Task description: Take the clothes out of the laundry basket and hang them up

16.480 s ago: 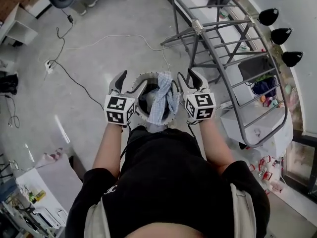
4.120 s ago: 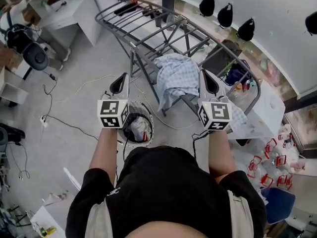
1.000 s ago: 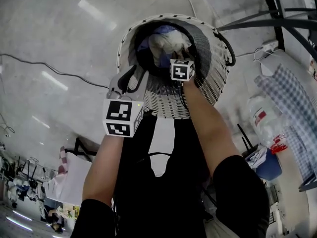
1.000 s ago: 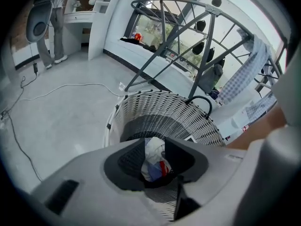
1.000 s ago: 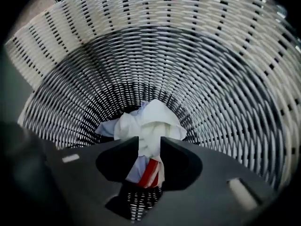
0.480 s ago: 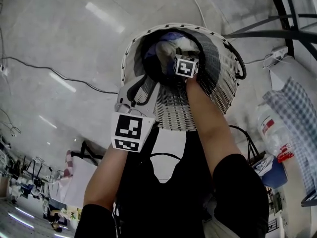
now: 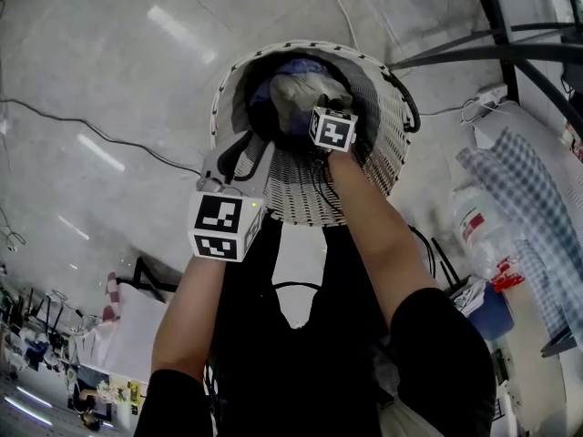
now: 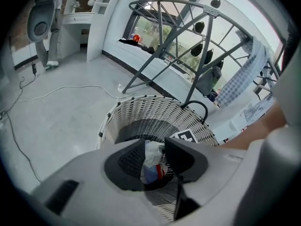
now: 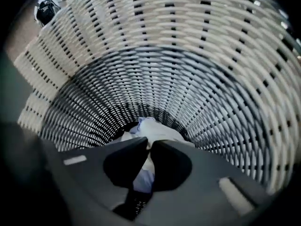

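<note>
Looming at the right is the drying rack (image 7: 510,57), a checked cloth (image 7: 537,208) draped on it. Beside it on the floor (image 7: 109,62), the white laundry basket (image 7: 387,153) holds bundled clothes (image 7: 296,89) at its bottom. Deep inside, the right gripper (image 9: 149,144), fingers (image 9: 171,164) closing, pinching pale fabric. Left gripper (image 8: 154,147) hovers over the rim, fingers (image 8: 124,161) spread, empty.

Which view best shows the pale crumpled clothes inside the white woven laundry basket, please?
The right gripper view: looking straight down the basket at the clothes, the right gripper's jaws closing on them. The head view hides part behind that gripper; the left gripper view shows a sliver between the left gripper's jaws.
</note>
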